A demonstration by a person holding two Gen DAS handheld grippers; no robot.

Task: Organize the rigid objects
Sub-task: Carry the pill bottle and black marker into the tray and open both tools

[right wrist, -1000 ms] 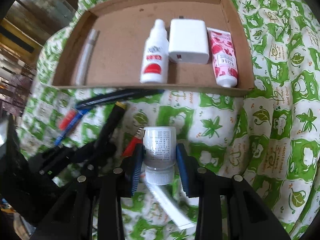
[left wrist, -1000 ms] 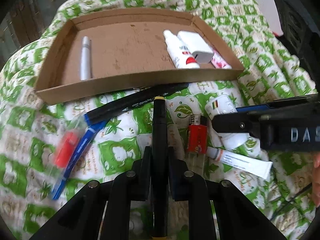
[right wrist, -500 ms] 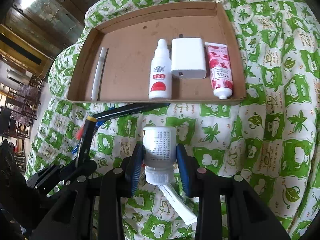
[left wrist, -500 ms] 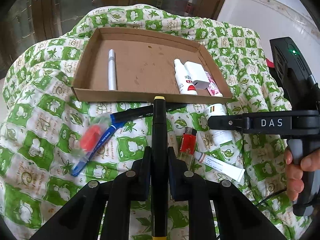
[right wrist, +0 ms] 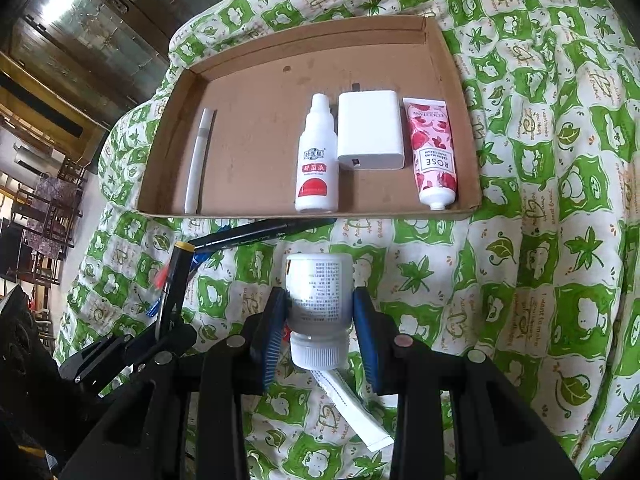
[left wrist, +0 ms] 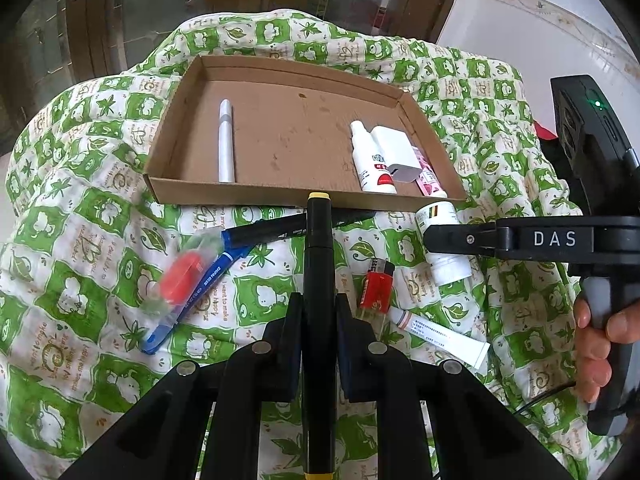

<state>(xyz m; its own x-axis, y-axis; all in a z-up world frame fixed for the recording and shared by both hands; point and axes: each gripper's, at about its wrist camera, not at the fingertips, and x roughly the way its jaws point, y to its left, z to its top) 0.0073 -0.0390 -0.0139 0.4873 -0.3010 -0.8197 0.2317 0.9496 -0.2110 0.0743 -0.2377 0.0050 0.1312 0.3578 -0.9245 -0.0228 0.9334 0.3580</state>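
Between the 2 blue pads of the right gripper (right wrist: 320,312), clamped: white bottle (right wrist: 319,296), cap nearest. Left gripper (left wrist: 319,312) pinching black marker (left wrist: 318,264), near the tray (left wrist: 280,196).

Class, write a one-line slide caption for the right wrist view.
Right tongs grip a white bottle before a cardboard tray holding four items.

white tube (right wrist: 352,408) partly hidden behind bottle (right wrist: 319,294), label unreadable

The tray (right wrist: 460,92) held a pen (right wrist: 197,168) at left; bottle (right wrist: 316,164), charger (right wrist: 370,130) and tube (right wrist: 434,156) lay side by side at right.
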